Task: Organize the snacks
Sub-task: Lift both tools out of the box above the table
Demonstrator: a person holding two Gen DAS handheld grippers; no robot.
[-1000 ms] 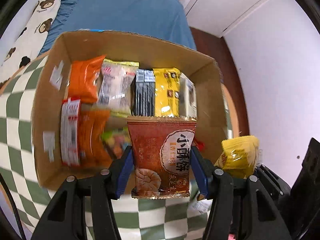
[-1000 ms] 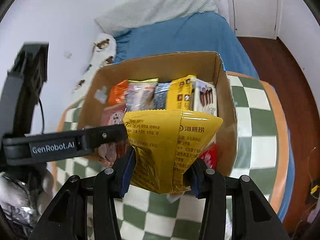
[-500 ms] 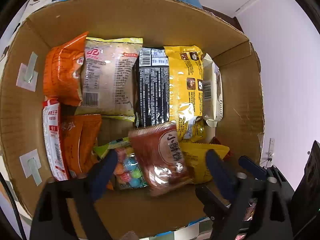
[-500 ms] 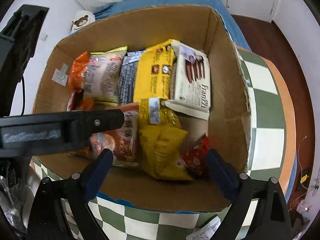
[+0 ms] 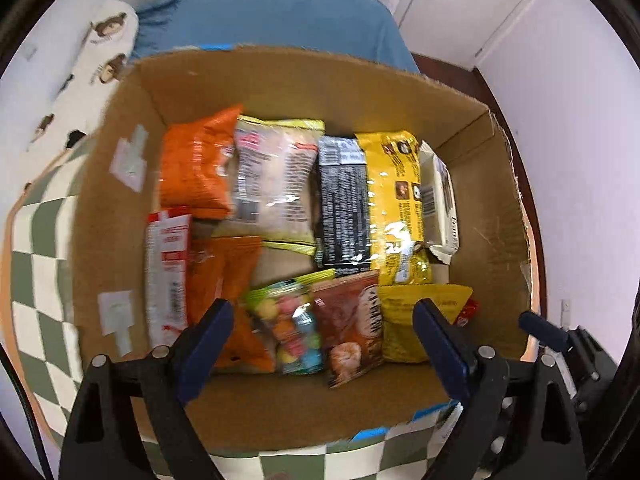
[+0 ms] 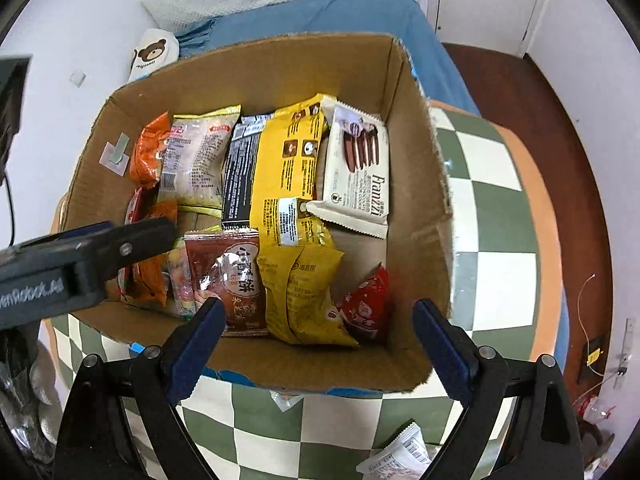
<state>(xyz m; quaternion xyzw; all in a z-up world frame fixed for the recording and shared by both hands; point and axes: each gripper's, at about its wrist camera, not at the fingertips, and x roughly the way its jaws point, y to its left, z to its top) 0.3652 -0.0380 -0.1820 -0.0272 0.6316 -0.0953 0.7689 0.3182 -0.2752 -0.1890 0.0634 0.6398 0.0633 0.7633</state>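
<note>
The left gripper [image 5: 320, 328] hangs over the near end of the cardboard box [image 5: 280, 80], jaws spread wide with nothing between them. Directly beyond its blue pads [image 5: 204, 344] lies the brown biscuit packet [image 5: 352, 332], flat on the box floor. The right gripper [image 6: 316, 332] is likewise released and empty, above the box's near wall, with the yellow snack packet [image 6: 304, 292] lying on the floor ahead of it. The 2 packets touch side by side, brown on the left, yellow on the right.

Left of the brown packet sits a clear bag of coloured candies [image 5: 288, 328], then an orange packet [image 5: 228, 284] and a red-and-white packet [image 5: 168, 276] against the left wall. A small red packet [image 6: 364, 304] leans beside the yellow one on the right. The far row holds, from left to right, an orange bag [image 5: 196, 164], a pale bag with a yellow-green edge [image 5: 276, 180], a black packet [image 5: 344, 204], a long yellow packet [image 5: 396, 200] and a white Franzzi wafer pack [image 6: 358, 168]. The box stands on a green-and-cream checked cloth [image 6: 496, 216]; a white wrapper [image 6: 396, 456] lies on the cloth outside the box.

1 second earlier each gripper was clamped on its packet above the box: the left on the brown one, the right on the yellow. Both have since let go, and both packets now rest inside.
</note>
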